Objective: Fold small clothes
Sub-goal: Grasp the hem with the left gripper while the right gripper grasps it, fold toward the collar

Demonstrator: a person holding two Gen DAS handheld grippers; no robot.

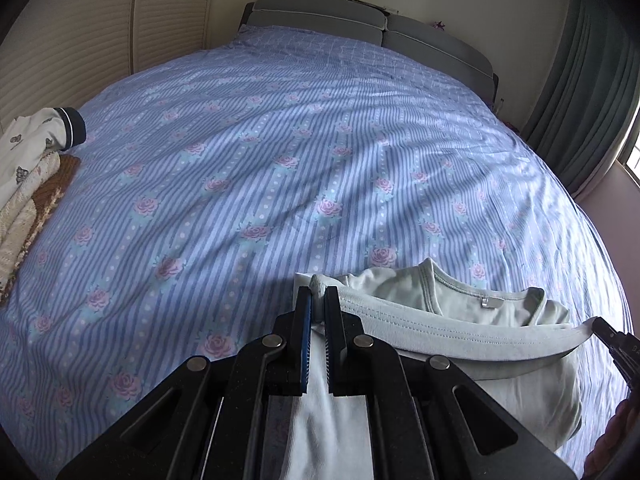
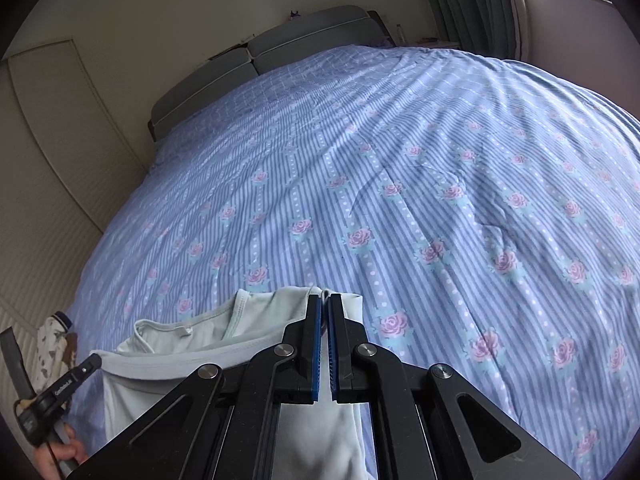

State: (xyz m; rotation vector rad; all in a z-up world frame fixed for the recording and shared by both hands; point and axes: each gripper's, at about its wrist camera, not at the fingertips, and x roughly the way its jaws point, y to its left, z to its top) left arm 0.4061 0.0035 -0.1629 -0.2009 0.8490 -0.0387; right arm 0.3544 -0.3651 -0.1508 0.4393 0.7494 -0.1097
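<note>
Both grippers were clamped on the pale green shirt [image 1: 460, 300] — left gripper [image 1: 319, 300], right gripper [image 2: 325, 304]. The hem stretched taut between them, above the striped bedspread [image 1: 260, 160].

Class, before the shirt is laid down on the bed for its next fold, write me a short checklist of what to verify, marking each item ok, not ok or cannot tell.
1. Left hand-held gripper shut on the shirt hem: ok.
2. Right hand-held gripper shut on the hem's other end: ok.
3. Hem stretched fairly straight between both grips: ok.
4. Bedspread ahead free of other things: ok.
5. Pile of clothes off to the side, apart from the shirt: ok.
6. Lower part of the shirt hanging smooth: cannot tell, hidden beneath the grippers.
</note>
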